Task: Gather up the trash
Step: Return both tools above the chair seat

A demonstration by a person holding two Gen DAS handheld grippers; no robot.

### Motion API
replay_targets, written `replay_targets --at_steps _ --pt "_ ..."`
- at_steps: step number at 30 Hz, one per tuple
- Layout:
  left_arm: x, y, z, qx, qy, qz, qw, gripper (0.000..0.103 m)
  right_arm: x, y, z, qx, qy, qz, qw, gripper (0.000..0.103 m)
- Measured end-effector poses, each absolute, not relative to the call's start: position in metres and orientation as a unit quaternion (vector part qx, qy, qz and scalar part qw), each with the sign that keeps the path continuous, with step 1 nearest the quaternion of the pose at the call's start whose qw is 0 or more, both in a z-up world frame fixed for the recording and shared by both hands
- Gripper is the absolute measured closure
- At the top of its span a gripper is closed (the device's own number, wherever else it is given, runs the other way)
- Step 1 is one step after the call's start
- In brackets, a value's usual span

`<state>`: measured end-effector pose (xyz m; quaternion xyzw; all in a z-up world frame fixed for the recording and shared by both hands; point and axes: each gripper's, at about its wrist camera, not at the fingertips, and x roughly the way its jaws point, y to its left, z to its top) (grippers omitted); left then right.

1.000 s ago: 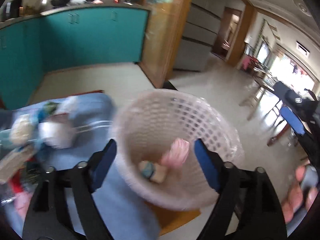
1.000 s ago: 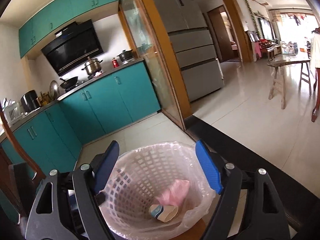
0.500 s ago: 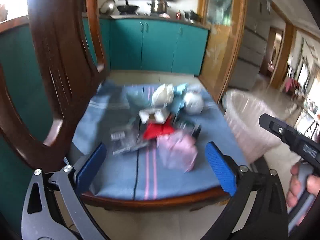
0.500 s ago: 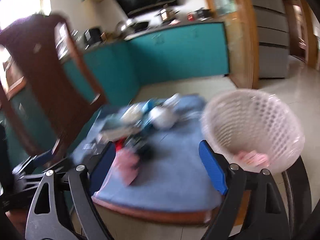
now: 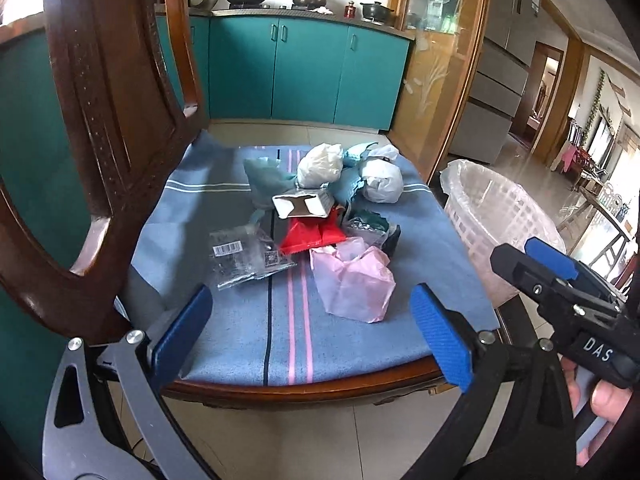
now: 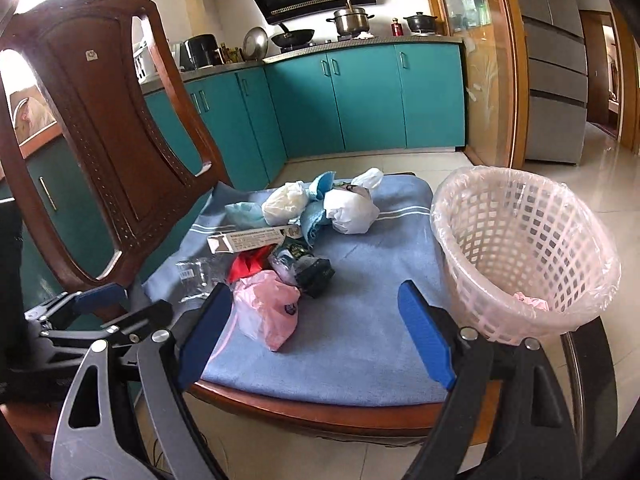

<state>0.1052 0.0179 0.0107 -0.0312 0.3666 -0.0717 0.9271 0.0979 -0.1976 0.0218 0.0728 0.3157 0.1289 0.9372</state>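
Ahead of the left gripper (image 5: 310, 334), whose finger pads (image 5: 440, 336) are textured blue rubber on matt black plastic arms, a woven matt blue cloth (image 5: 240, 332) covers the glossy dark wooden chair (image 5: 116, 120). On it lie a crinkled thin pink plastic bag (image 5: 354, 280), a glossy red wrapper (image 5: 308, 236) and clear shiny film (image 5: 244, 256). To the right gripper's (image 6: 316, 334) right stands a white plastic lattice basket (image 6: 520, 252) lined with thin translucent film

From my feed: blue cloth (image 5: 352, 344) with pink and dark stripes, pink bag (image 5: 354, 284), red packet (image 5: 308, 236), white basket (image 6: 520, 248) with pinkish liner, teal cabinets (image 6: 360, 100), blue finger pads (image 5: 440, 338).
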Motion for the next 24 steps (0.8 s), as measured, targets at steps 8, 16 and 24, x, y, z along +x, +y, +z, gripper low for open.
replay_targets --at_steps 8,16,24 --pt "0.1067 0.015 0.0107 -0.036 0.369 -0.078 0.925 0.004 0.0987 -0.2011 0.0192 0.075 0.319 0.127 0.936 0.02" --pt "0.1069 0.015 0.0105 -0.039 0.37 -0.077 0.925 0.004 0.0983 -0.2023 0.0196 0.074 0.319 0.129 0.936 0.02" --pt "0.108 0.0125 0.0083 -0.036 0.373 -0.079 0.924 0.004 0.0984 -0.2031 0.0199 0.075 0.319 0.129 0.936 0.02"
